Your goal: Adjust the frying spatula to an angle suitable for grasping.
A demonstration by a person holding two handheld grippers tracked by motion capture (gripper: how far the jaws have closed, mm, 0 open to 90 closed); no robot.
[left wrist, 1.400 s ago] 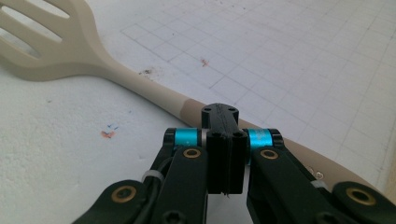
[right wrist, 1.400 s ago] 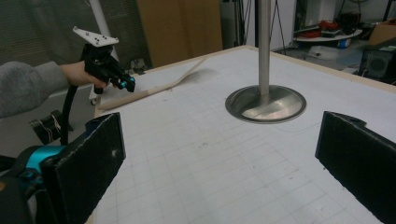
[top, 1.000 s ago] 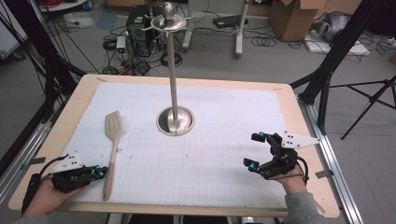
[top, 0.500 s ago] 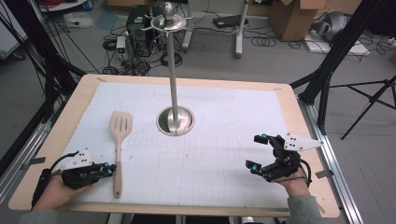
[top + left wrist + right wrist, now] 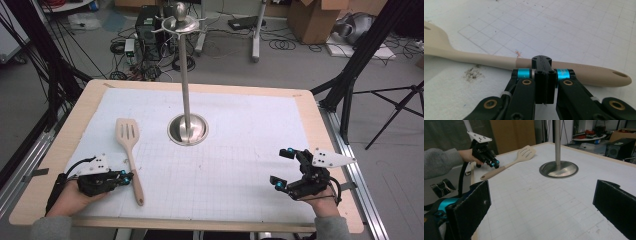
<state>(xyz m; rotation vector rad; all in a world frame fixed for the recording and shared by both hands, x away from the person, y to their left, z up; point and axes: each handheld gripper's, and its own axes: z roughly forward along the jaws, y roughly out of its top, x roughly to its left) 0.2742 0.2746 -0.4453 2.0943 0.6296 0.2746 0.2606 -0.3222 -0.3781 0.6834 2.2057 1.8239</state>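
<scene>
Currently the left gripper, jaws pressed together against the spatula handle without pinching it, could shove it sideways, while the right gripper is held spread.

One overhead camera, two riding the tools

High view looks down on the table — both tool views sit low, sharing the spatula.
</scene>
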